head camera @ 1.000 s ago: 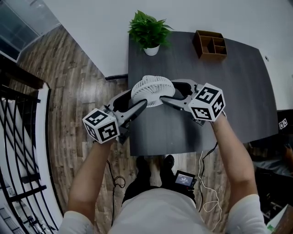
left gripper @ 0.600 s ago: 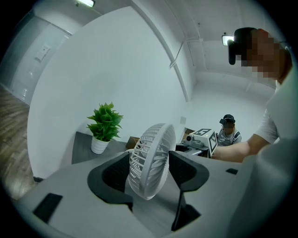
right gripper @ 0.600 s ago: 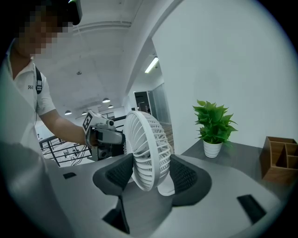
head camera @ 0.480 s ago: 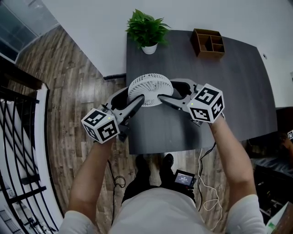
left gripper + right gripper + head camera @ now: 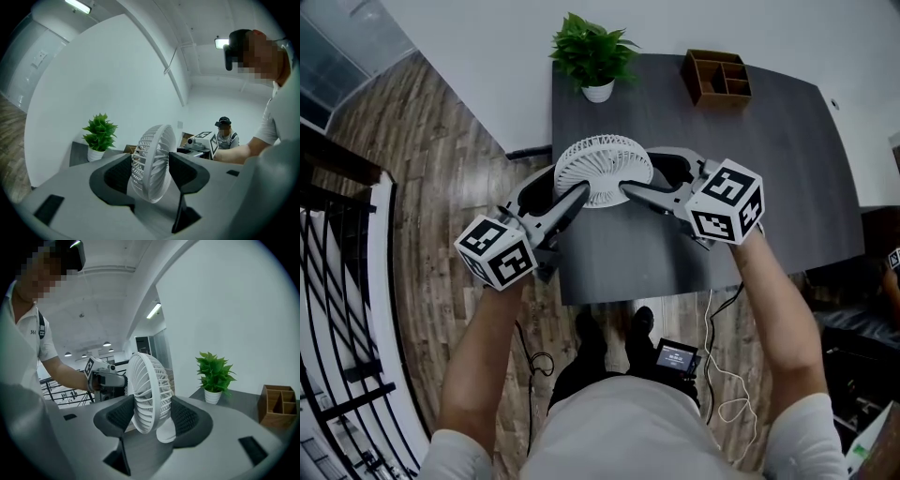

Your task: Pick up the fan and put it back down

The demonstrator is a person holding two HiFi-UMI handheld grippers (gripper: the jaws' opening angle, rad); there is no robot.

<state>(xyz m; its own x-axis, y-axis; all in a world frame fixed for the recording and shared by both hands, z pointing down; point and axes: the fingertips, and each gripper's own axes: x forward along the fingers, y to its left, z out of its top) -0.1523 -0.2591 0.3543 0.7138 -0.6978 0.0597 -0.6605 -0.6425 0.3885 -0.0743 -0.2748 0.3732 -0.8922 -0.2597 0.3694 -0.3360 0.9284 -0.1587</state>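
**Mia:** Where is the white fan (image 5: 602, 169)?

**Ben:** It sits between the two grabbers, over the left side of the dark table (image 5: 769, 187). Its round cage stands upright. You can see it edge-on from each grabber.

**Mia:** Is the left gripper (image 5: 152, 169) holding it?

**Ben:** Yes. Its jaws have just been closing a bit, with the fan's cage between them. The black pads (image 5: 185, 169) press on both faces of the cage.

**Mia:** And the right gripper (image 5: 150, 417)?

**Ben:** That one grips the cage too, from the other side. One pad is on the front and one is on the back. The fan's round foot (image 5: 166, 432) shows low down by its right jaw.

**Mia:** Is the foot on the table?

**Ben:** I can't tell.

**Mia:** What else is there?

**Ben:** A potted plant (image 5: 592, 56) is at the far left corner. A brown wooden organizer box (image 5: 717, 77) is farther right along the far edge. Both are well apart from the fan.
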